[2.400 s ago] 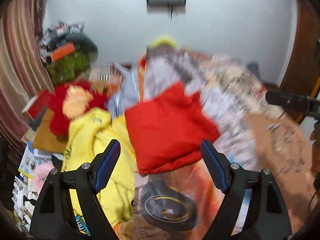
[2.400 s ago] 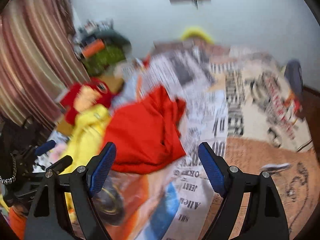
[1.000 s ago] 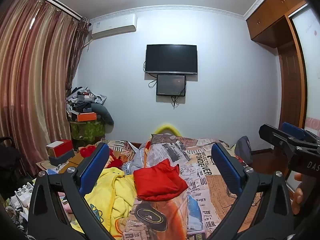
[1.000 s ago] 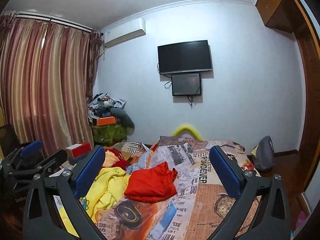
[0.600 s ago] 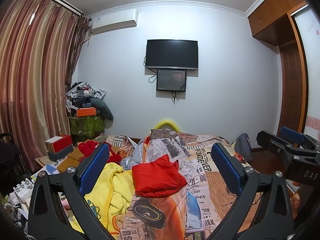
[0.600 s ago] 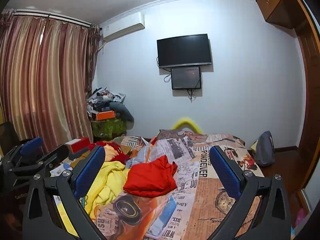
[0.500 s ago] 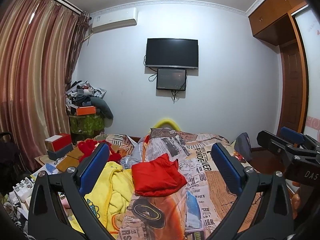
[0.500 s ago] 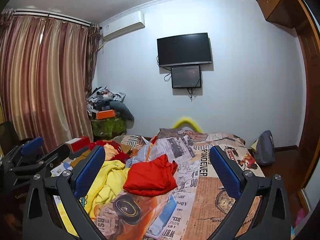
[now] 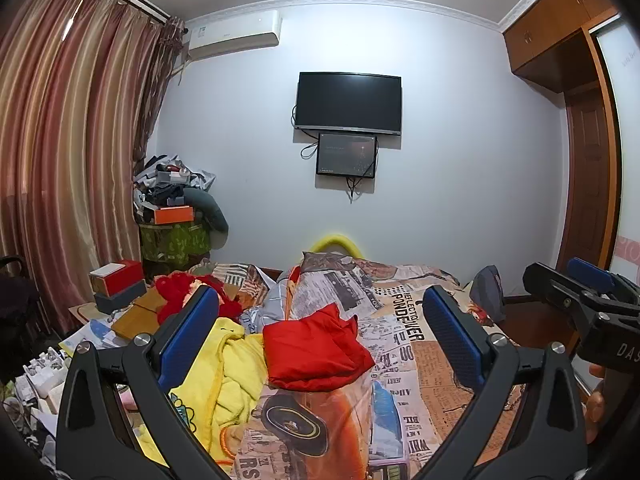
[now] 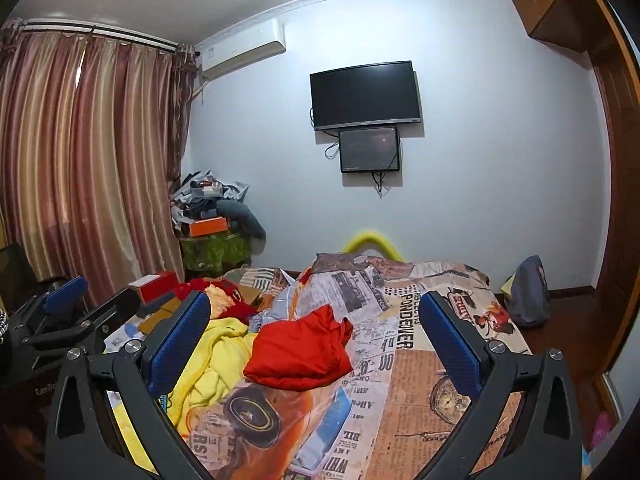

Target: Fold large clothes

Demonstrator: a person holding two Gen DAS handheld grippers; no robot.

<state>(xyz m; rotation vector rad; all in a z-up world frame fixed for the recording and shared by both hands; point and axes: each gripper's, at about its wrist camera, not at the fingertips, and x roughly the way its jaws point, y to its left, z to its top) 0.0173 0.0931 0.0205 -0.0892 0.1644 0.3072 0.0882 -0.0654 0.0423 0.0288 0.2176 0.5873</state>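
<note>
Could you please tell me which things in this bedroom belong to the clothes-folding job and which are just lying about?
Part of the job:
red garment, folded on the bed
yellow garment, crumpled beside it
left gripper and right gripper, both open

Just lying about:
red box
orange box
grey bag
television

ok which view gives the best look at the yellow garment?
Left wrist view. The yellow garment sits crumpled left of the folded red garment, with its printed lower edge visible between the fingers of the left hand-held gripper. In the right wrist view the yellow garment is partly hidden behind a finger of the right hand-held gripper.
</note>
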